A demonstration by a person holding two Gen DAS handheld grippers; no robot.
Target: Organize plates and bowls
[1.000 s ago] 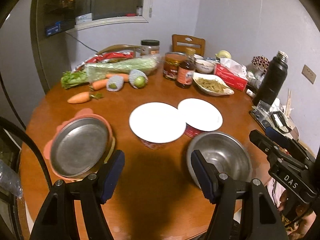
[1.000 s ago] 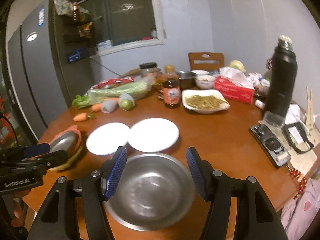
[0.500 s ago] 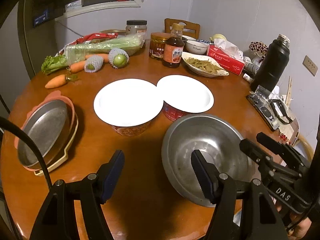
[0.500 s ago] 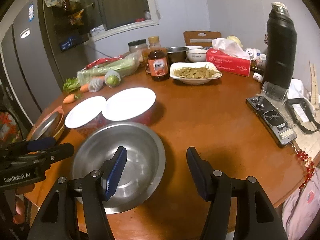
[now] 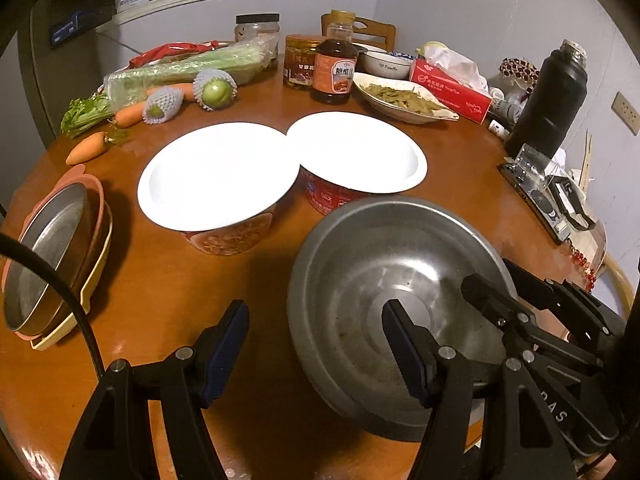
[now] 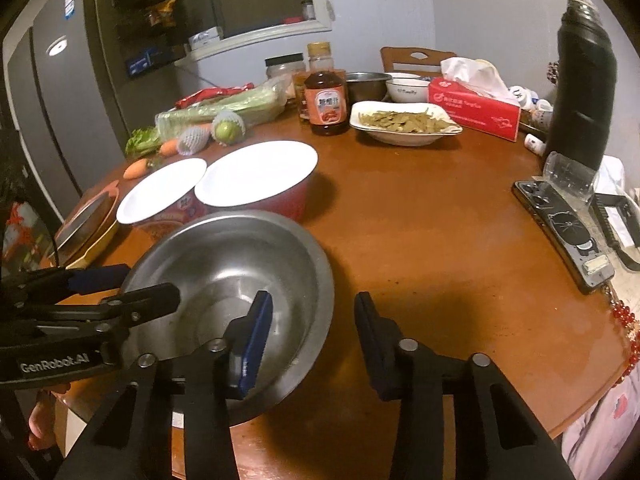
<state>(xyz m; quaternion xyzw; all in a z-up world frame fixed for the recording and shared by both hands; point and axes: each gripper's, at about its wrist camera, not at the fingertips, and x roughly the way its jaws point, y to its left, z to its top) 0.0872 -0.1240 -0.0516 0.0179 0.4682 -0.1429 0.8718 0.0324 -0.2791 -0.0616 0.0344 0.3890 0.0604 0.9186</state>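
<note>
Wooden table [image 5: 168, 288] bears scuffed, empty steel bowl [image 5: 384, 264].

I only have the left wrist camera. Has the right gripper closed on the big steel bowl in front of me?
Observer: No. The right wrist view shows the right gripper open, with one finger inside the big steel bowl and the other outside its rim.
Operator: Are there any steel bowls hidden from me?
Observer: Yes. A far steel bowl sits behind the sauce bottle, next to the white bowl.
</note>
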